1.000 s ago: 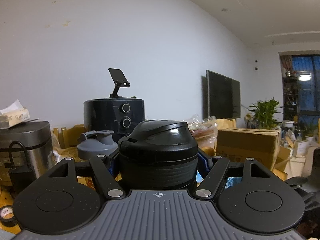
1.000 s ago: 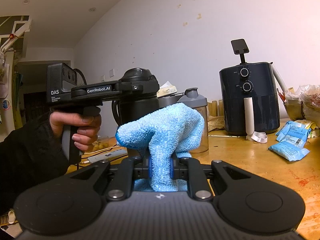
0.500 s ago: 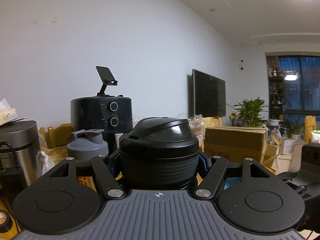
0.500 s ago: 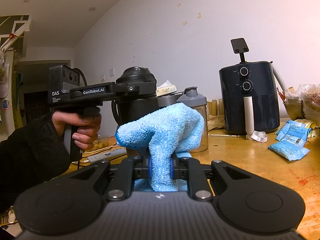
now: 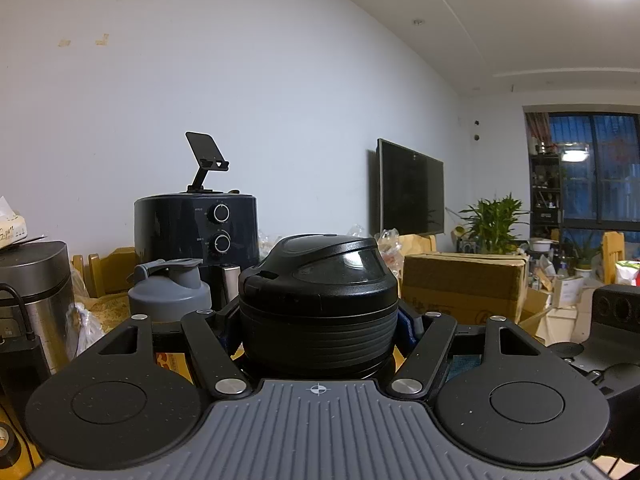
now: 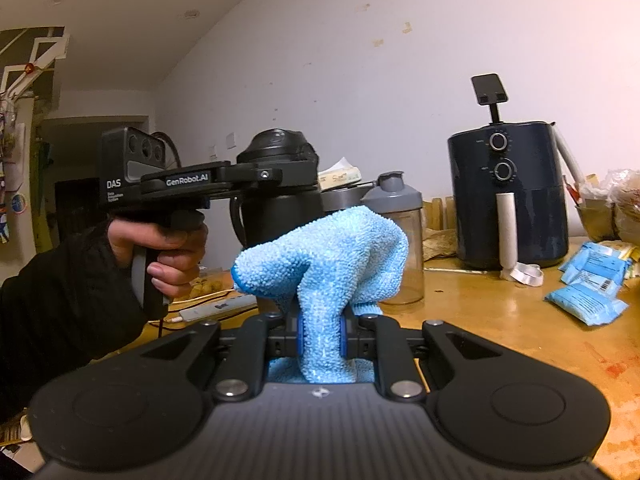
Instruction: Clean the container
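The left gripper [image 5: 319, 322] is clamped around the neck of the black container [image 5: 318, 304], just under its domed lid, and the blue pads press on both sides of it. In the last second the background in the left wrist view has slid sideways: the air fryer [image 5: 196, 232] and the grey shaker bottle [image 5: 170, 292] now sit in a different place in the picture than before, while the container stays in the middle between the jaws. I think the person has turned the wrist a little to present the container to the cloth, but the grip itself has not changed.

The right gripper [image 6: 320, 340] is clenched on a light blue microfibre cloth [image 6: 324, 256], which stands up in a soft bunch above the fingers. It has not moved. The cloth is near the container but does not touch it yet, so in my judgement the wiping has not started and the next step is to bring the cloth to the body.

In the right wrist view the container [image 6: 280, 204] is upright, held above the wooden table [image 6: 500, 320] by the left gripper, whose handle is in the person's hand [image 6: 168, 248]. It is matte black, with a side handle and a closed lid. I cannot see dirt on it.
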Tool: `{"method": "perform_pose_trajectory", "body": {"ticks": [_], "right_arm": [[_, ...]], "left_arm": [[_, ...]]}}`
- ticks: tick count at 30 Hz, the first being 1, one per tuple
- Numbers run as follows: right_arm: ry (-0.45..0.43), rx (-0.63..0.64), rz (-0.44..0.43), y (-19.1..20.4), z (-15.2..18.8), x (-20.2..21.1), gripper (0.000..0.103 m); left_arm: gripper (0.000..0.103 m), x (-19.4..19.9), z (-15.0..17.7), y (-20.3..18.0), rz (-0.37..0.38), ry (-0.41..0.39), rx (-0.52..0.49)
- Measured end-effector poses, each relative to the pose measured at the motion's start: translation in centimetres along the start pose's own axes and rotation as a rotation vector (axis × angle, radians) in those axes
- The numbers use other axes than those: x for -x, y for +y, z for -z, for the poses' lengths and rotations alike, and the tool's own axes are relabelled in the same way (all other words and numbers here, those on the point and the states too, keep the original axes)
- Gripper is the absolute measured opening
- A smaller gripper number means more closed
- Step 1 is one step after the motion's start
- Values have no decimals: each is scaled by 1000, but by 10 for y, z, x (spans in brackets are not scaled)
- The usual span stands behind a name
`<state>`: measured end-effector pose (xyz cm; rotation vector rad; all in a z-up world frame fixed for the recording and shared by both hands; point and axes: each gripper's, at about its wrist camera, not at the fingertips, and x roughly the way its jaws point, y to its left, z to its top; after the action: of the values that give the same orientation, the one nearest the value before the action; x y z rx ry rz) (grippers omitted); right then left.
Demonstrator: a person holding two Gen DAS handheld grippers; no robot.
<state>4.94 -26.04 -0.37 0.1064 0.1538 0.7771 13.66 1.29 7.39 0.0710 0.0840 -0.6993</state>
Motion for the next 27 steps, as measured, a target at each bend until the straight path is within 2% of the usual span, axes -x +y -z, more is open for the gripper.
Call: {"method": "perform_pose_trajectory", "body": {"ticks": [16,27], "right_arm": [[26,69,-72,7,-17,-48,10],[26,78,-61,12,-19,-57,10]], "left_arm": [[67,0,0,-1,-7,5,-1],[67,-2,-1,0,-12,6,1]]}}
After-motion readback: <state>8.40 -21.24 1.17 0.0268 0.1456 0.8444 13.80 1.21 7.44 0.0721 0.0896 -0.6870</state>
